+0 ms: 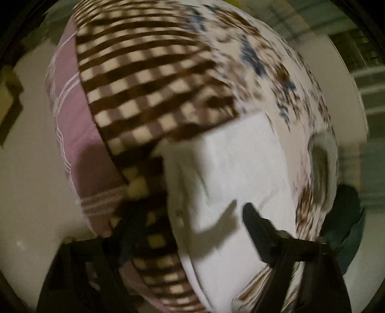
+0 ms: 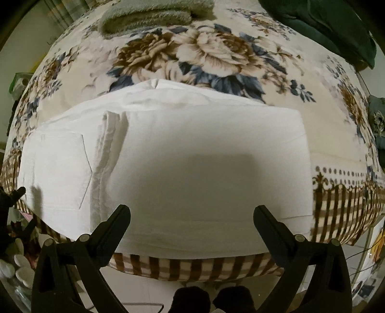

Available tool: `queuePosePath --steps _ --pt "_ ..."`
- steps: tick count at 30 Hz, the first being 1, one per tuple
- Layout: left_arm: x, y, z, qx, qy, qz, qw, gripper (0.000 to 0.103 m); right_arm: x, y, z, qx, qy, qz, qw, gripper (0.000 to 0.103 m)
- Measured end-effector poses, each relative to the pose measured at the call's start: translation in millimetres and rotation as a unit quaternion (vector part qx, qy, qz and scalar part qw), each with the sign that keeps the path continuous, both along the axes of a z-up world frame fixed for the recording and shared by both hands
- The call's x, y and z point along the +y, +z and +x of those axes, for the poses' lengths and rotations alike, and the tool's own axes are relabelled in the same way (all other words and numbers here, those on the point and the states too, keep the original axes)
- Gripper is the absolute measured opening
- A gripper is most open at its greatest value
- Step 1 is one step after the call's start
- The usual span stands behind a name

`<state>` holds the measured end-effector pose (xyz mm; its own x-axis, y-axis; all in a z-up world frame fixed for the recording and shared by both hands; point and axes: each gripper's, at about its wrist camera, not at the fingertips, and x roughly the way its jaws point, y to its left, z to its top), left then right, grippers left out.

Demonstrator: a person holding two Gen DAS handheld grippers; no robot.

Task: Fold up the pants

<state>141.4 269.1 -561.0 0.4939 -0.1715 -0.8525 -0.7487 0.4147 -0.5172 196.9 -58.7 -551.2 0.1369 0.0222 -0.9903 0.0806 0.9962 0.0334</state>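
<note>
Bed cover (image 2: 216,55): fills most of right-wrist view; plush, big brown/blue roses, brown check border along bottom edge.
Pants (image 2: 192,168): white, centre frame in right view, lying flat on cover near its front edge; already doubled into a wide rectangle, pocket panel + bunched hems at left. In left view they sit lower centre (image 1: 228,173), blurred.
Handling: prob. light, soft woven cotton, limp, no slip; creases hold. Best grab pts look like the near corners or the thick folded edge.
Green towel (image 2: 154,14): top of frame, fuzzy, rolled.
Right gripper (image 2: 192,216): bottom centre, jaws spread wide, nothing held, tips over pants' near edge.
Left gripper (image 1: 192,216): bottom of left view, jaws apart, empty; one finger (image 1: 255,226) over the white cloth.
</note>
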Motion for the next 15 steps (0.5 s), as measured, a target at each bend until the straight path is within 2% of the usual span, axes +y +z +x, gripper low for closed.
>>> queuePosePath --steps 1,2,4,7,9,12,15 --pt "5.1 -5.7 0.8 -0.012 0.004 -0.011 0.9999 0.049 0.3 -4.1 0.7 0.005 -0.001 0.002 1.0 0.103" --pt "9.4 -9.0 1.2 -0.018 0.005 -0.015 0.9997 0.037 0.0 -8.9 1.5 0.011 -0.005 0.004 1.0 0.103" --pt "15.4 -16.3 4.2 -0.026 0.006 -0.021 0.9994 0.037 -0.4 -15.7 2.5 0.02 -0.009 0.002 1.0 0.103" --pt "19.3 -33.4 11.6 -0.027 0.004 -0.041 0.9988 0.044 -3.4 -24.3 3.5 0.033 -0.021 0.007 0.999 0.103" --pt "23.0 -38.4 7.9 -0.04 0.013 -0.055 0.9976 0.048 -5.6 -29.0 3.7 0.042 -0.028 0.012 0.999 0.103" --pt "25.6 -40.4 5.1 -0.05 0.026 -0.065 0.9963 0.049 -8.8 -34.8 3.2 0.05 -0.035 0.023 0.998 0.103" --pt "20.2 -30.2 5.4 -0.059 0.023 -0.037 0.9973 0.036 -12.2 -45.0 3.7 0.061 -0.038 0.017 0.997 0.103"
